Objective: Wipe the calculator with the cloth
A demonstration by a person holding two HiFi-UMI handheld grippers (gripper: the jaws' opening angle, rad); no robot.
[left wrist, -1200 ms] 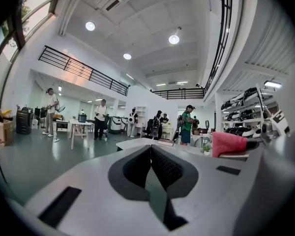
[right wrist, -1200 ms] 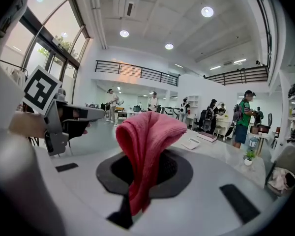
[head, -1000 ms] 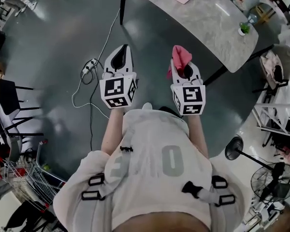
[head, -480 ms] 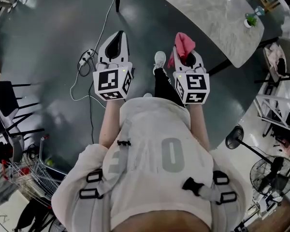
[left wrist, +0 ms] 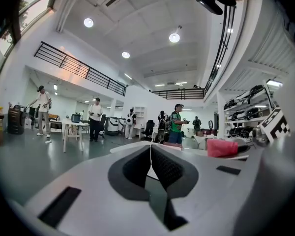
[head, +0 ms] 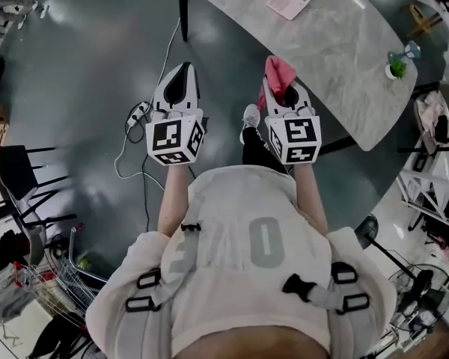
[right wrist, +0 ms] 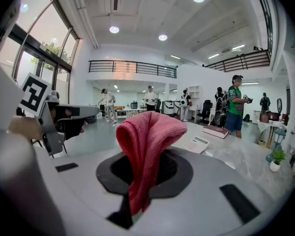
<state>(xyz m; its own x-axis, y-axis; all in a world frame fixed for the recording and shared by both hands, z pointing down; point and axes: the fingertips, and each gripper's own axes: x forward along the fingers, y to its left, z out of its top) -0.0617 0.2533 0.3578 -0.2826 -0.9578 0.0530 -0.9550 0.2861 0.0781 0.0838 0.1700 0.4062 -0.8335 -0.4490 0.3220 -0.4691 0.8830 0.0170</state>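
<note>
Both of your grippers have advanced toward the surface [head: 337, 51]; the calculator [head: 287, 1] lies on it, well ahead of them. Your right gripper [head: 284, 94] is clamped on the pink cloth [head: 278, 72]. Your left gripper [head: 184, 72] has its jaws together with nothing between them.

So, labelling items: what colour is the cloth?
Pink cloth, clearest in the right gripper view.

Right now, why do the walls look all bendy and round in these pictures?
Left gripper view: wide-angle lens curves the balcony railing and blackens the corners. Right gripper view: same bending, and the near cloth looks huge. Head view: dimmer, greyish, with the table edge bowed.
</note>
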